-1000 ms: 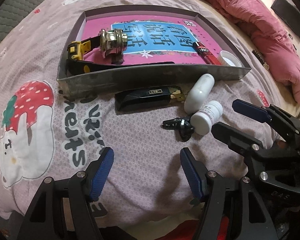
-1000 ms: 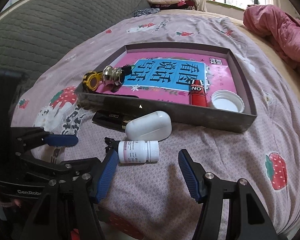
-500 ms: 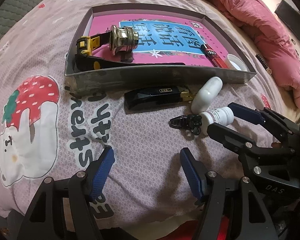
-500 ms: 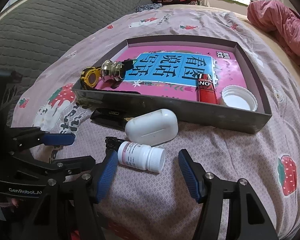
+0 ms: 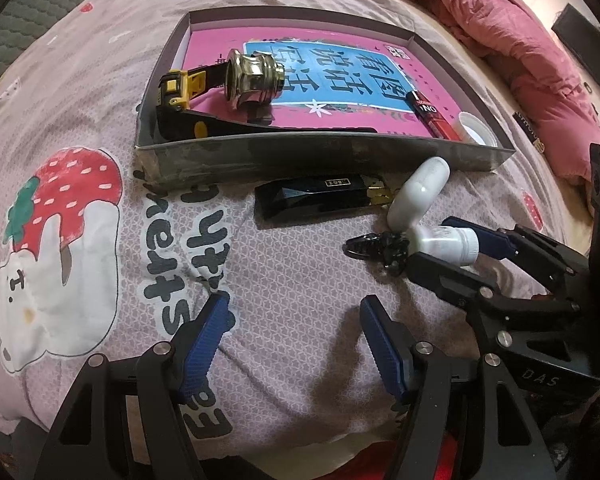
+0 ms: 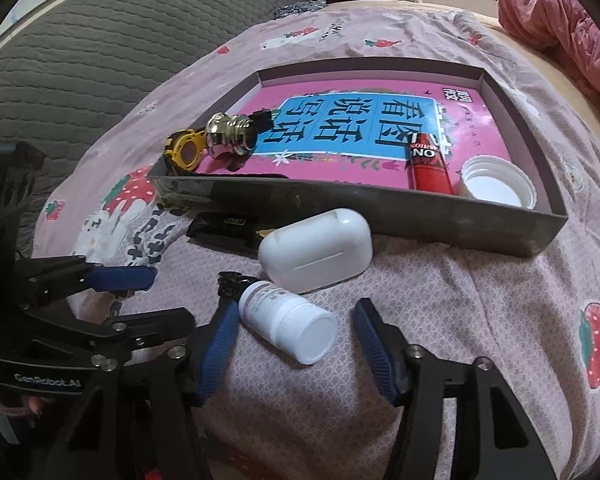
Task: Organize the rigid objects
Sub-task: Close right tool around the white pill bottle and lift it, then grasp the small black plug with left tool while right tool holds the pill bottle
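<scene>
A small white pill bottle [image 6: 288, 322] lies on its side on the bedspread between the open fingers of my right gripper [image 6: 296, 344], its cap toward me; it also shows in the left wrist view [image 5: 446, 244]. A white earbud case [image 6: 315, 250], a black clip [image 5: 376, 246] and a black and gold lighter [image 5: 320, 196] lie just beyond it. A grey cardboard tray [image 5: 320, 152] with a pink book inside holds a tape measure [image 5: 180, 86], a brass fitting [image 5: 254, 78], a red tube [image 6: 428, 164] and a white lid [image 6: 498, 182]. My left gripper [image 5: 294, 340] is open and empty over bare bedspread.
A crumpled pink blanket [image 5: 520, 28] lies at the far right. A grey quilted headboard [image 6: 100, 40] rises to the left. The bedspread [image 5: 80, 200] has strawberry and bear prints.
My right gripper has moved forward so the white pill bottle now lies between its open fingers, and the bottle has turned its cap toward me. The left gripper has drifted slightly.
</scene>
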Demonstrator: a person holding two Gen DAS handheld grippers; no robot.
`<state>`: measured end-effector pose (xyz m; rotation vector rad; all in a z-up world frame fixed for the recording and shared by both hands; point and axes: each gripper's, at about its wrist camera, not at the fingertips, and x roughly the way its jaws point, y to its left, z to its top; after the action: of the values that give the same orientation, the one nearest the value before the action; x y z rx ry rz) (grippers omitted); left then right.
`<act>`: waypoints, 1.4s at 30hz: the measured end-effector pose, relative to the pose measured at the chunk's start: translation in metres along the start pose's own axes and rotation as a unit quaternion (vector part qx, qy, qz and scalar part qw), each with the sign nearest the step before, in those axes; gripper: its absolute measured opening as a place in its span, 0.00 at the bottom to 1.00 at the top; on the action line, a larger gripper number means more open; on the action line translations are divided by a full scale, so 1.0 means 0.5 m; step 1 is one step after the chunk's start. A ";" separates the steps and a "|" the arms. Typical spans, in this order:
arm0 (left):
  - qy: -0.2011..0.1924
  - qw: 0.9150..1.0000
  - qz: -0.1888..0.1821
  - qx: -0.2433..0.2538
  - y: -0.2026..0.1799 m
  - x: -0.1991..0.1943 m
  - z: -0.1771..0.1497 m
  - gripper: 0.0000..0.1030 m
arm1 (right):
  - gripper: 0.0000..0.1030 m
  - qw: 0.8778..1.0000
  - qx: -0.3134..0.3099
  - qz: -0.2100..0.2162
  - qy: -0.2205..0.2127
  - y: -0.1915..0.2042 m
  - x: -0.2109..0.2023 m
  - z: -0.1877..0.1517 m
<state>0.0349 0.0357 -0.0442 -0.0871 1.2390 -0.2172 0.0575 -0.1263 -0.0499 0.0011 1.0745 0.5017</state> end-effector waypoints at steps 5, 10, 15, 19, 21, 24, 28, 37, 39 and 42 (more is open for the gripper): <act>0.001 1.000 0.002 0.004 -0.013 0.006 0.002 0.68 | 0.50 1.000 0.003 0.012 -0.003 -0.003 -0.003 -0.002; -0.001 1.000 -0.002 0.004 -0.025 0.010 0.006 0.68 | 0.50 1.000 0.024 0.000 -0.009 -0.027 -0.018 -0.004; -0.005 1.000 -0.017 0.005 -0.052 0.013 0.012 0.68 | 0.50 0.998 0.045 -0.034 -0.019 -0.068 -0.040 -0.006; -0.010 1.000 -0.011 0.002 -0.078 0.021 0.020 0.68 | 0.50 0.997 0.068 -0.038 -0.025 -0.097 -0.049 -0.004; -0.015 1.000 -0.007 -0.006 -0.087 0.025 0.025 0.68 | 0.50 0.996 0.074 -0.040 -0.026 -0.103 -0.051 -0.003; -0.021 1.000 0.001 -0.012 -0.097 0.033 0.032 0.68 | 0.50 0.996 0.080 -0.040 -0.027 -0.107 -0.050 -0.004; -0.030 0.999 0.006 -0.011 -0.104 0.037 0.039 0.64 | 0.50 0.996 0.080 -0.040 -0.026 -0.107 -0.049 -0.004; -0.034 0.999 -0.003 -0.022 -0.100 0.043 0.052 0.40 | 0.50 0.996 0.079 -0.042 -0.025 -0.106 -0.044 -0.006; -0.034 0.999 0.000 -0.018 -0.096 0.041 0.053 0.35 | 0.50 0.996 0.079 -0.041 -0.025 -0.105 -0.044 -0.006; -0.033 0.999 0.007 -0.011 -0.105 0.042 0.049 0.34 | 0.50 0.996 0.078 -0.041 -0.025 -0.104 -0.043 -0.006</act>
<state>0.0585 -0.0214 -0.0460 -0.1034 1.1750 -0.1882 0.0673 -0.1815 -0.0457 0.1057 1.0588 0.3409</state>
